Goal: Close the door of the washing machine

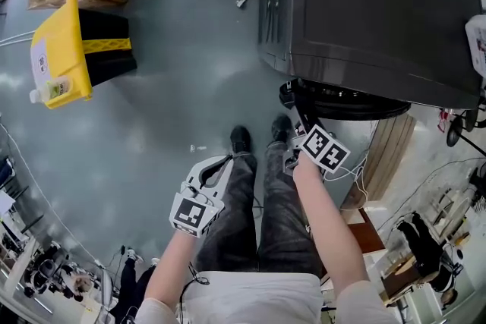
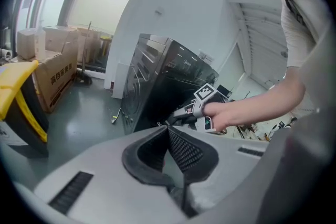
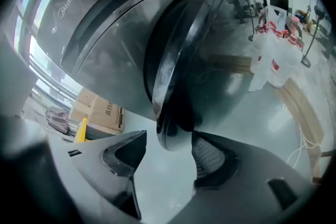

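Closing looks underway: right gripper [image 3: 169, 139], jaws apart, straddles the ajar door [image 3: 173, 71] rim of the washing machine [image 3: 100, 34] unpinched; left gripper [image 2: 168, 131], jaws together, empty. Next, push the door flush.

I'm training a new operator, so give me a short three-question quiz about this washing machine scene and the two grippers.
1. True or false: the washing machine's door is fully closed.
2. Which gripper has the door's rim between its jaws? A: left gripper. B: right gripper.
3. Fill in: the left gripper's jaws are ____, with nothing between them.
Key: 1 false, it stands open. 2 B. 3 shut.
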Demonstrator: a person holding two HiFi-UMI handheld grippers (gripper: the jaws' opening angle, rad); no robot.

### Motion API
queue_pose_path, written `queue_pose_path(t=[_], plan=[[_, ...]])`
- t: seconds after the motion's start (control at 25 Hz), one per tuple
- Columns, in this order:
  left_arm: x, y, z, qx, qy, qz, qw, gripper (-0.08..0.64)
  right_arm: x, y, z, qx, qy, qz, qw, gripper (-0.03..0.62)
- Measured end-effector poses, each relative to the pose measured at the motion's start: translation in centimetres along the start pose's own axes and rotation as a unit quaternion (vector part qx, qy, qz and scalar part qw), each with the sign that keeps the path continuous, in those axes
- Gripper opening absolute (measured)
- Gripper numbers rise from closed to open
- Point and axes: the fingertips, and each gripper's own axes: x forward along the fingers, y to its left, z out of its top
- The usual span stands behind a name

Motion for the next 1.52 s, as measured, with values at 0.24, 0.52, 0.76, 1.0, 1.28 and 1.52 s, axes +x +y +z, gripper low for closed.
queue_pose_path(t=[0.24,0.52,0.76,1.0,1.28,1.52], plan=[[0.1,0.8,-0.1,-0.002,-0.002,0.006,1.0000,0.008,1.1,2.2,2.7,0.001,-0.035,0.026,0.999,0.283],[0.6,1.5,-0.1,-0.007,-0.001,0.008,0.9999,0.008,1.8,4.0,4.7,-0.036,-0.063,0.037,0.997,0.284],[1.1,1.5,-0.5,-0.012,0.005,0.004,0.9999,0.008,1.9,4.3,4.4,-0.063,-0.069,0.036,0.995,0.286],[1.7,1.5,-1.1,-0.011,0.013,0.001,0.9999,0.008,2.2,4.5,5.2,-0.049,-0.091,0.013,0.994,0.286],[1.7,1.6,-1.5,-0.007,0.016,-0.001,0.9998,0.008,2.5,4.2,4.9,-0.076,-0.100,-0.018,0.992,0.285],[1.6,1.5,-1.8,-0.007,0.016,-0.002,0.9998,0.008,2.3,2.7,4.3,-0.194,-0.110,-0.039,0.974,0.187]])
